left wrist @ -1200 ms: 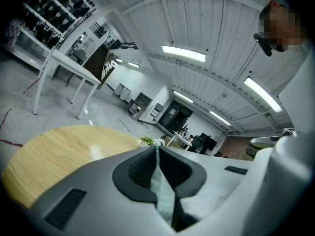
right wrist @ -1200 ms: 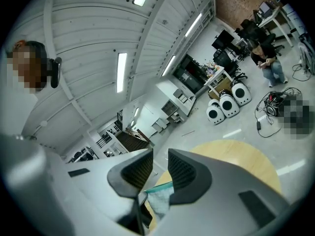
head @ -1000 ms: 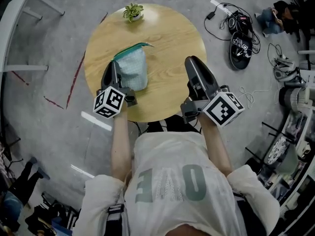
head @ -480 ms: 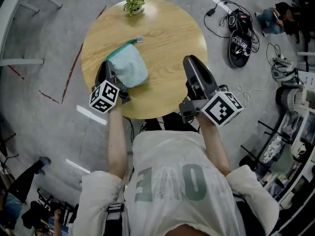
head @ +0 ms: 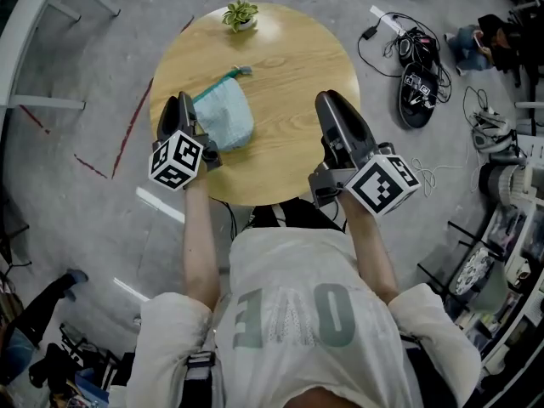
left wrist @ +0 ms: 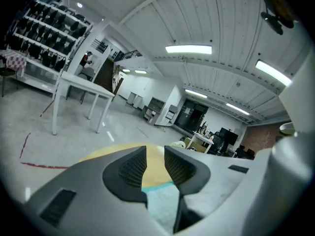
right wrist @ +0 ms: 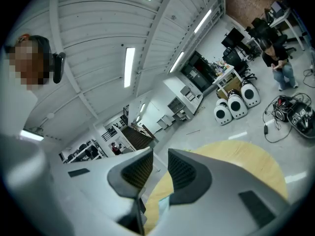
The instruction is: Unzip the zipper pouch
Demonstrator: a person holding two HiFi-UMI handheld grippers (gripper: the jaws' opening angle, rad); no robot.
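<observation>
Teal-zipped pouch (head: 225,119) now lies flatter on the wooden surface (head: 280,58), left of centre in the head view, a bit further left than a second ago. Left claw (head: 172,109) has slid left too, toward the surface's left rim, and sits just beside the pouch's left edge.

Left gripper view: jaws a narrow gap apart, with bare wood showing between the pads. Pouch fabric shows only low in the gap, so I read it as released, not pinching.

Right claw (head: 328,100) hasn't moved: centre-right in the head view, jaws slightly apart, empty, well apart from the pouch.

Zip pull (head: 244,70) points upper right, toward the plant (head: 240,14). The zip looks shut.

My read: repositioning only, unzip not started. Next needs one claw anchoring the fabric and the other on the pull.
</observation>
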